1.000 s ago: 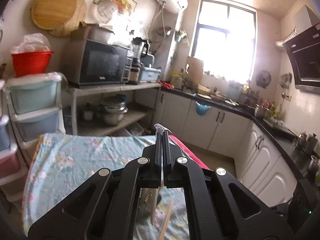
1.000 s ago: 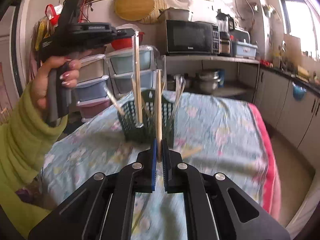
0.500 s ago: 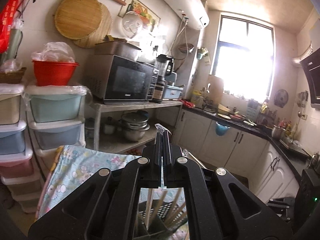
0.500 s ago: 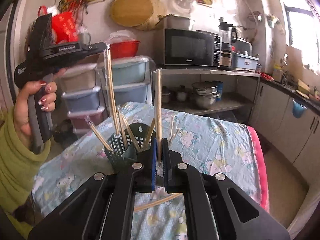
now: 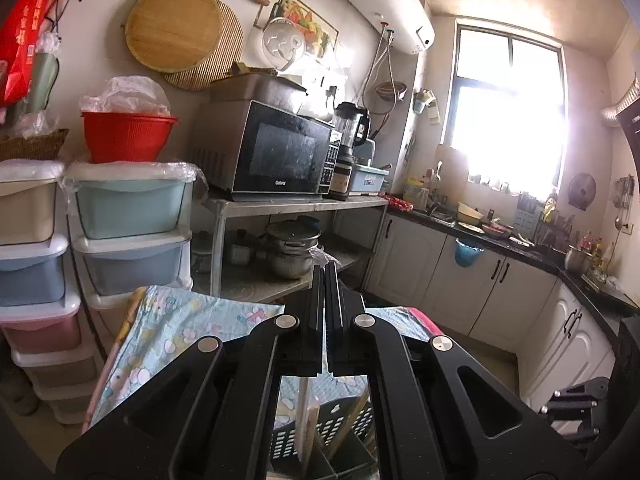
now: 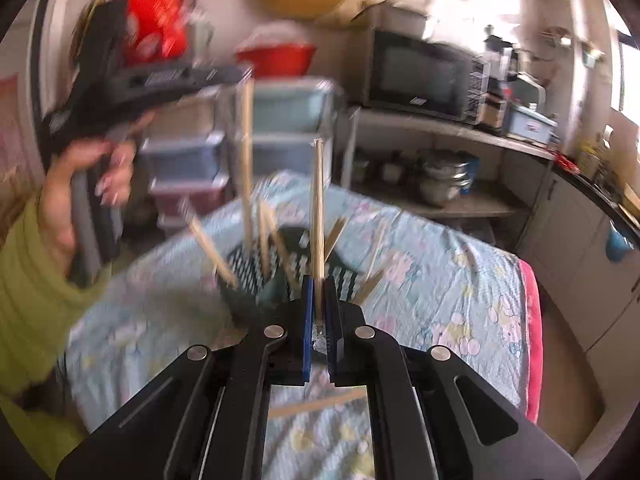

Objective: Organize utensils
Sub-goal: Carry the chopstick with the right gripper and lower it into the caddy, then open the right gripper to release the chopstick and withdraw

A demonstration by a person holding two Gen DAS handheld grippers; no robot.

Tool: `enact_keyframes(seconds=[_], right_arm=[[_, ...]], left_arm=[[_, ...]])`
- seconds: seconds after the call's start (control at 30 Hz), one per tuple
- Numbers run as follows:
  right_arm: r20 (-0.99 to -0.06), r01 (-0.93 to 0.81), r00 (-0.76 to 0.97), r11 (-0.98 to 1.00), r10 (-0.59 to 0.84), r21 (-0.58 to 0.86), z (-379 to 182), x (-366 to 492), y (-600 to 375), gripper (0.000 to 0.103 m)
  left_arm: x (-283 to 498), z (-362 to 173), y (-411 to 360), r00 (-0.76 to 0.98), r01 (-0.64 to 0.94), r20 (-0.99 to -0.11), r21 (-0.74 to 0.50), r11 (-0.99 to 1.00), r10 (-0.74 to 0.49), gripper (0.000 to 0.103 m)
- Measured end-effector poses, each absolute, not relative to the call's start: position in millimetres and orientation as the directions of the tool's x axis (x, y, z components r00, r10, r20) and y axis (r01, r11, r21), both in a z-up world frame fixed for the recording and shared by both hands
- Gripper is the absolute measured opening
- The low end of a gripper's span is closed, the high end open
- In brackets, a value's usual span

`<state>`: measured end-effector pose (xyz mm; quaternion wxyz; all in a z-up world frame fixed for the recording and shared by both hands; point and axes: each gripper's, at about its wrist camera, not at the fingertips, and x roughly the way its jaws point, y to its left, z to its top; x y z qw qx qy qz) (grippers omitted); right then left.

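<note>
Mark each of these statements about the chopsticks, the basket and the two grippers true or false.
1. The right gripper is shut on a pale wooden chopstick. True.
2. The dark green slotted plastic basket is empty. False: several chopsticks stand in it.
3. A wooden chopstick lies loose on the light blue floral tablecloth. True.
4. The left gripper is wide open. False: it is shut on a wooden chopstick that hangs into the basket.

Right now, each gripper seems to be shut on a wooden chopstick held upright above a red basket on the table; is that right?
Only the colour is wrong: the right wrist view shows the basket is dark green. The right gripper and left gripper are each shut on an upright chopstick.
</note>
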<state>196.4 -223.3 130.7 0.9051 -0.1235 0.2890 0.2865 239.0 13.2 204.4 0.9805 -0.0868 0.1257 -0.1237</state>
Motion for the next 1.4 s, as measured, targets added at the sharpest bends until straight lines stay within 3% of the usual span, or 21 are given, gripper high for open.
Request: enact_keyframes(seconds=[0.43,0.73,1.03,1.27,1.4], right_arm=[[-0.783,-0.685,0.533,0.706,0.320,-0.178,88.9,162.6,-213.4,0.006],[-0.881,-0.738,0.404,0.658,0.248,-0.153,86.8,188.9,-193.3,0.006],[-0.882,-0.731,0.404,0.665,0.241,-0.153,118.7,230.8,-170.5,0.006],[-0.803,-0.665,0.486,0.743,0.345,-0.082,156.1,272.2,-163.2,0.007],[-0.772,-0.641,0.505,0.767,0.385,-0.036,165.5,285.8,-167.2,0.020]], left_arm=[[251.2,174.3,16.7,0.921,0.217,-0.279,-0.211,0.953,-0.271,0.000],[258.0,162.9,12.2,0.907,0.227,-0.310,-0.215,0.950,-0.286,0.000],[263.4,156.6,12.6,0.898,0.232,-0.327,-0.218,0.948,-0.295,0.000],[268.0,155.1,14.9,0.895,0.228,-0.335,-0.225,0.947,-0.295,0.000],[267.8,154.5,15.6,0.895,0.228,-0.337,-0.222,0.948,-0.294,0.000]])
